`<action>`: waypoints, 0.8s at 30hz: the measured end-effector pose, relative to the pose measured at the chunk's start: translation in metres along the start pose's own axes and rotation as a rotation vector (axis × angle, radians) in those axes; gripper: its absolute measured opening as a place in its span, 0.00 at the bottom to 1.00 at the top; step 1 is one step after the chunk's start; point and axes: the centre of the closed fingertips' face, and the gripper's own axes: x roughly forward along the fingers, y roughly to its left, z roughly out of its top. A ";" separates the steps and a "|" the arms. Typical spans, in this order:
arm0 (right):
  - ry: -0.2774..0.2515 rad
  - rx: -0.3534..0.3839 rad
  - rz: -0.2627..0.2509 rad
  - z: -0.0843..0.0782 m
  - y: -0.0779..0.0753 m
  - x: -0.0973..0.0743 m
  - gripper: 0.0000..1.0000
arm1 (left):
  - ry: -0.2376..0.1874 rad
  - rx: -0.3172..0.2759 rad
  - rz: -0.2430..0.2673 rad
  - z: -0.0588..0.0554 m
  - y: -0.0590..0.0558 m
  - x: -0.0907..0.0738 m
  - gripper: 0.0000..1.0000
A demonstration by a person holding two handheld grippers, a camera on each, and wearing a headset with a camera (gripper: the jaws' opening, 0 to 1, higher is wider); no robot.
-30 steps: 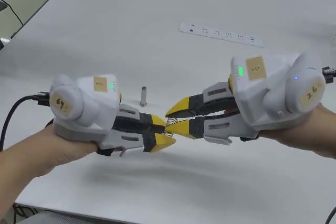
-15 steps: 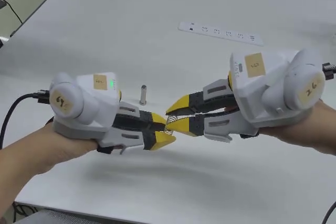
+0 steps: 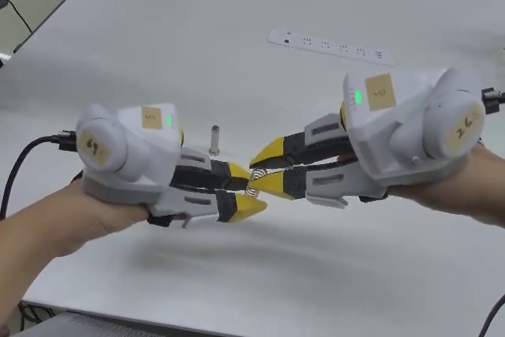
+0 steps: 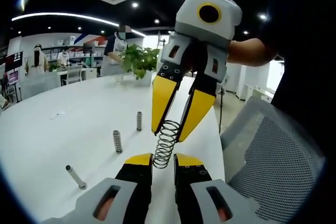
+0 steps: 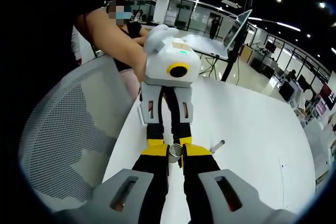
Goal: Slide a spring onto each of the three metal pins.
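The spring (image 3: pixel 253 185) is in the air above the near part of the white table (image 3: pixel 197 45), between the two grippers, which meet tip to tip. The left gripper (image 3: pixel 243 189) comes from the left and the right gripper (image 3: pixel 264 171) from the right, each one carried in a hand.

In the left gripper view the spring (image 4: pixel 166 148) stands a little tilted. Its upper end is pinched between the yellow jaws of the right gripper (image 4: pixel 169 134), and these jaws are closed on the coil. Its lower end goes down between the jaws of the left gripper (image 4: pixel 164 160). These jaws stand narrow around it and seem to press on it, but the contact itself I cannot see clearly.

In the same view, on the table to the left of the spring, a bare pin (image 4: pixel 76 177) is the nearest, well apart from the jaws. Farther away stand two more pins (image 4: pixel 117 141), each with a ribbed coil around it.

In the right gripper view the bare pin (image 5: pixel 217 146) is on the table just to the right of the jaws.

A white power strip (image 3: pixel 330 47) lies on the far side of the table.
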 end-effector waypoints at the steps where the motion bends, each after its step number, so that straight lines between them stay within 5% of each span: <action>1: -0.001 -0.001 -0.003 0.000 -0.001 0.000 0.07 | 0.000 0.002 0.001 0.000 0.000 0.000 0.09; 24: -0.005 0.002 -0.030 0.000 -0.007 0.000 0.07 | 0.001 -0.002 0.087 -0.010 0.018 -0.029 0.28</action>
